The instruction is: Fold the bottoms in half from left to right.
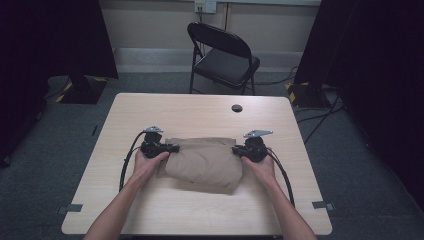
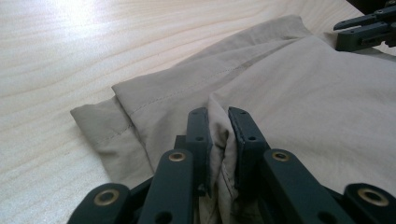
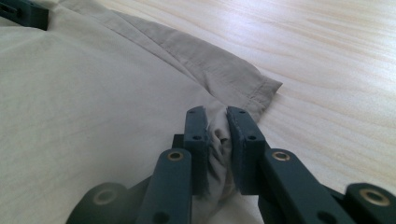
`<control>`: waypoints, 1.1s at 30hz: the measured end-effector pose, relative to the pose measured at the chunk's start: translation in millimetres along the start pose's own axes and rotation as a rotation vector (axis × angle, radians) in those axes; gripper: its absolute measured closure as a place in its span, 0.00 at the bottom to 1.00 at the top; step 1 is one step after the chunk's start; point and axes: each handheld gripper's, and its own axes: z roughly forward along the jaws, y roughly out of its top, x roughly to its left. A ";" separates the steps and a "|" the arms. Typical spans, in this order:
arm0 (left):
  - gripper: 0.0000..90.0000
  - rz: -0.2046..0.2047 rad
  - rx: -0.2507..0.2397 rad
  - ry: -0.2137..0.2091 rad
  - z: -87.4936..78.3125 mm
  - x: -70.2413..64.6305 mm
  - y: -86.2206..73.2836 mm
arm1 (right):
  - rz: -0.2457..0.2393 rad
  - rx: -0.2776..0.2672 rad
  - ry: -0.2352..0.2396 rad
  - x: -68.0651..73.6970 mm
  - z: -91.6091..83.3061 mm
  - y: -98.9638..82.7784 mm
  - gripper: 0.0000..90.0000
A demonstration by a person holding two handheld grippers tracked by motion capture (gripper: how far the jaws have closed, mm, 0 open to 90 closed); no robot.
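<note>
My left gripper (image 2: 218, 116) pinches a bunched fold at one end of the folded beige cotton garment (image 1: 204, 161) and my right gripper (image 3: 216, 116) grips a fold at the other end, jaws nearly closed, the garment lying mid pale wooden table (image 1: 200, 110).

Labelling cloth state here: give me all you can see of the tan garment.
The tan garment is thin woven cloth with stitched hems, folded into a rough rectangle in several layers. It lies flat mid-table. The left gripper pinches its left edge and the right gripper its right edge, cloth bunched between the jaws.
</note>
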 end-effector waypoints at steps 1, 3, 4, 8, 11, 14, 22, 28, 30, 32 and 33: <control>0.87 0.002 0.006 0.002 0.1 0.0 -0.1 | 0.001 0.003 0.000 0.0 0.6 -0.5 0.86; 0.85 -0.002 0.003 0.006 -1.5 -0.4 0.7 | -0.002 0.010 -0.003 0.3 0.9 -1.0 0.83; 0.83 -0.005 -0.001 0.005 -2.6 -0.2 1.3 | -0.004 0.009 -0.003 0.2 0.4 -0.9 0.81; 0.72 -0.011 -0.019 0.017 -13.3 0.2 5.4 | -0.001 -0.001 -0.002 0.0 -4.9 1.3 0.72; 0.69 -0.017 -0.053 0.034 -25.6 2.9 8.3 | -0.007 -0.012 0.002 0.3 -11.2 3.7 0.69; 0.67 -0.017 -0.067 0.044 -33.3 3.9 9.2 | -0.001 -0.031 -0.010 0.7 -17.6 6.1 0.67; 0.65 0.062 -0.073 0.001 -49.8 -21.0 18.4 | -0.025 -0.068 -0.002 10.5 -30.5 14.2 0.65; 0.74 0.151 -0.026 -0.100 -46.7 -58.9 13.7 | -0.068 -0.074 0.092 37.8 -40.3 15.2 0.66; 0.75 0.174 -0.001 -0.129 -45.3 -67.7 7.6 | -0.084 -0.065 0.118 47.1 -43.3 11.9 0.66; 0.73 0.202 0.043 -0.127 -40.6 -72.3 -1.8 | -0.103 -0.046 0.139 54.6 -44.3 7.1 0.66; 0.73 0.211 0.062 -0.111 -37.4 -71.9 -7.2 | -0.111 -0.036 0.145 57.3 -43.6 4.4 0.65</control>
